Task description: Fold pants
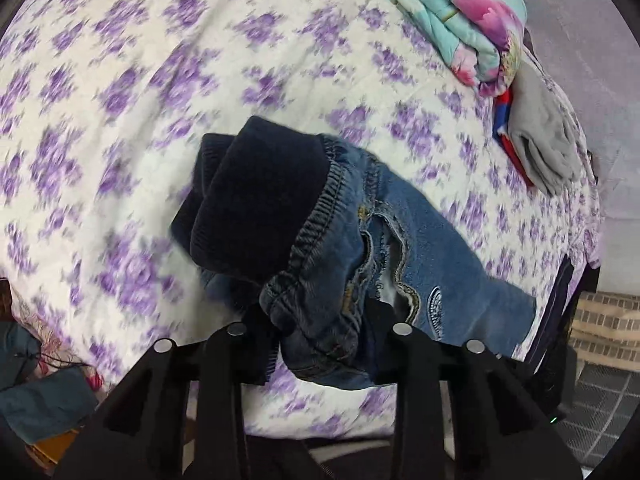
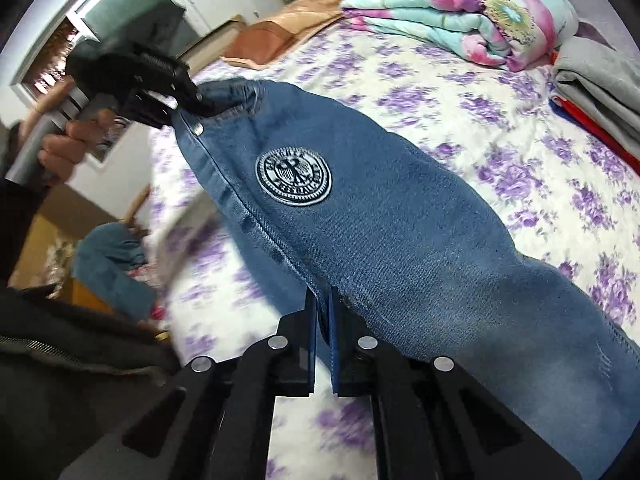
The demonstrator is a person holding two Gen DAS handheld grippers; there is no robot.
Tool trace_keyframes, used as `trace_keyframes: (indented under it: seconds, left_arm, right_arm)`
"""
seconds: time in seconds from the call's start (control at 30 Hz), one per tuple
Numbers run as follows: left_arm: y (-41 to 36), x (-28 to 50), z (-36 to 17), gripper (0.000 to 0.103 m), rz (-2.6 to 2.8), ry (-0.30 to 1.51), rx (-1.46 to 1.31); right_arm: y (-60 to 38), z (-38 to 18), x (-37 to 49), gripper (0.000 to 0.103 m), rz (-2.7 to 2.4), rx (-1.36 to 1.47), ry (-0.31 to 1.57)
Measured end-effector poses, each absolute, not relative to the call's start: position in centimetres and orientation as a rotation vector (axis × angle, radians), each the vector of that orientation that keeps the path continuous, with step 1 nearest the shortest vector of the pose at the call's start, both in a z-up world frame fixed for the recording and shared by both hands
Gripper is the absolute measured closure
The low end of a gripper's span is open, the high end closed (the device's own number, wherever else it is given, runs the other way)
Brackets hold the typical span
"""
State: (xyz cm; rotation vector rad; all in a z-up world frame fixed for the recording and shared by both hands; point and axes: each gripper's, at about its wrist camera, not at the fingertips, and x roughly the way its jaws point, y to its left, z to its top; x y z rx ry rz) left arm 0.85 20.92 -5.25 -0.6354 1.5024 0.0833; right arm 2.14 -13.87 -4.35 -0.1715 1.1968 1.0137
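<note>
Purple-flowered bedsheet [image 1: 280, 40] lies under blue jeans [image 2: 380, 208]; the left gripper [image 1: 320, 330] pinches their bunched, dark-lined waistband. Only the right wrist view shows the round crest patch [image 2: 294, 176] clearly, with the right gripper [image 2: 323, 300] clamped on the denim's edge.

A bed [image 1: 280, 60] with purple-flowered sheet; folded floral quilt [image 2: 460, 20] at its far side; white wall [image 2: 104, 184] beside.

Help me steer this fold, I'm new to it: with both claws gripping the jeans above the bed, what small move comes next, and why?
Probably draw both claws apart to stretch the jeans flat. The left claw pinches the bunched waistband, the right claw the leg, and the denim sags onto the bedsheet.
</note>
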Motion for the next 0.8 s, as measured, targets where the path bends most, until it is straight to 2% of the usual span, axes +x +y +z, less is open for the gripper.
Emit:
trace_keyframes:
  seconds: [0.1, 0.13, 0.2, 0.23, 0.3, 0.33, 0.37, 0.47, 0.53, 0.6, 0.8]
  left_arm:
    - [21.3, -0.8, -8.3, 0.046, 0.135, 1.556, -0.562]
    - [21.7, -1.2, -10.5, 0.037, 0.173, 1.591, -0.556]
    - [22.5, -1.7, -13.3, 0.025, 0.207, 1.609, -0.607]
    - [22.9, -1.9, -13.6, 0.024, 0.207, 1.592, -0.654]
    - [22.9, -1.8, -12.6, 0.024, 0.196, 1.576, -0.643]
    - [22.8, -1.6, -11.4, 0.025, 0.187, 1.565, -0.590]
    - [22.9, -1.6, -10.2, 0.026, 0.183, 1.550, -0.549]
    - [23.4, -1.7, -6.1, 0.025, 0.137, 1.445, -0.540]
    - [23.9, -1.7, -4.0, 0.017, 0.133, 1.381, -0.549]
    - [23.7, -1.3, -2.9, 0.016, 0.132, 1.338, -0.549]
    - [19.1, 1.0, -5.5, 0.014, 0.007, 1.383, -0.473]
  right_arm:
    - [-13.4, -6.7, 1.5, 0.096, 1.013, -0.196, 1.272]
    - [-13.1, -8.3, 1.5, 0.092, 0.996, -0.201, 1.312]
    - [-12.7, -10.4, 1.5, 0.091, 0.963, -0.196, 1.370]
    - [-12.5, -10.7, 1.5, 0.089, 0.953, -0.202, 1.369]
    - [-12.5, -10.0, 1.6, 0.076, 0.976, -0.181, 1.375]
    - [-12.7, -9.4, 1.7, 0.062, 0.999, -0.161, 1.378]
    - [-13.1, -8.7, 1.8, 0.060, 1.007, -0.156, 1.368]
    - [-15.4, -6.7, 2.6, 0.060, 0.989, -0.104, 1.315]
    - [-17.7, -5.8, 3.9, 0.059, 0.914, -0.033, 1.282]
    - [-20.5, -5.5, 5.0, 0.059, 0.815, 0.019, 1.248]
    - [-27.5, -6.1, 7.2, 0.058, 0.564, 0.215, 1.208]
